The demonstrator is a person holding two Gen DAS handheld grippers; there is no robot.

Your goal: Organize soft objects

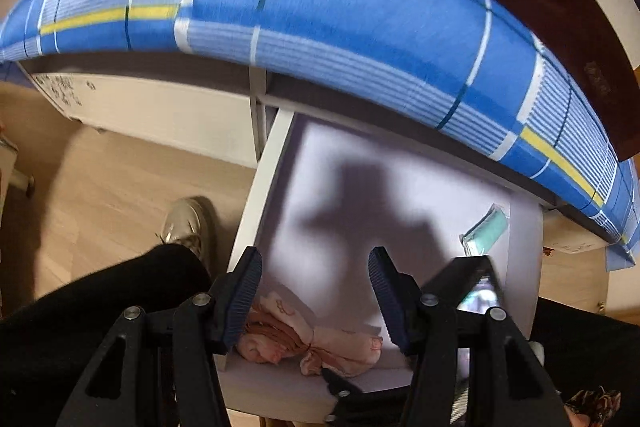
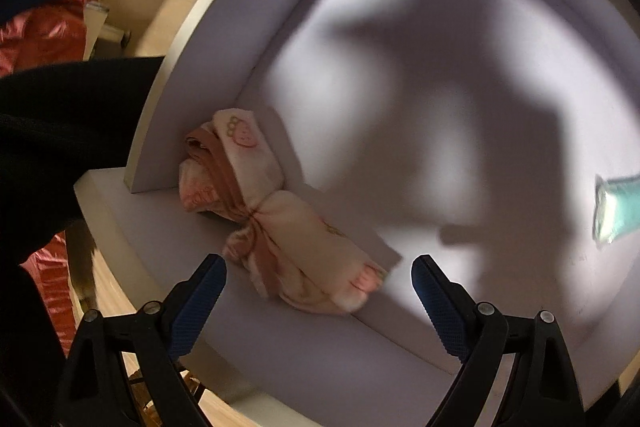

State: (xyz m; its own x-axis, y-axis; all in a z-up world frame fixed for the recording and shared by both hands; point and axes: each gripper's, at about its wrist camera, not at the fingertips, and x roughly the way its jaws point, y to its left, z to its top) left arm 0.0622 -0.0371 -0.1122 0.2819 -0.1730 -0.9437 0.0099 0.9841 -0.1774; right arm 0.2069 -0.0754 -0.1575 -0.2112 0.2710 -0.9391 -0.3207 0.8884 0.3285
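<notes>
Pink tied cloth bundle (image 2: 276, 223) lies in the white drawer's (image 2: 224, 15) near corner, long axis slanting across my wide, empty right claw (image 2: 319, 277); left claw (image 1: 315, 269), narrower, hangs empty above.

An open drawer (image 1: 256, 211) sticks out from under the bed (image 1: 320, 7), over the floor (image 1: 100, 179). Inside it, a bundle of socks (image 2: 280, 223) lies in the near corner, against the side wall and the front wall. A small packet (image 1: 486, 229) lies well apart, toward the opposite side. A shoe (image 1: 188, 227) stands on the floor beside the drawer.
</notes>
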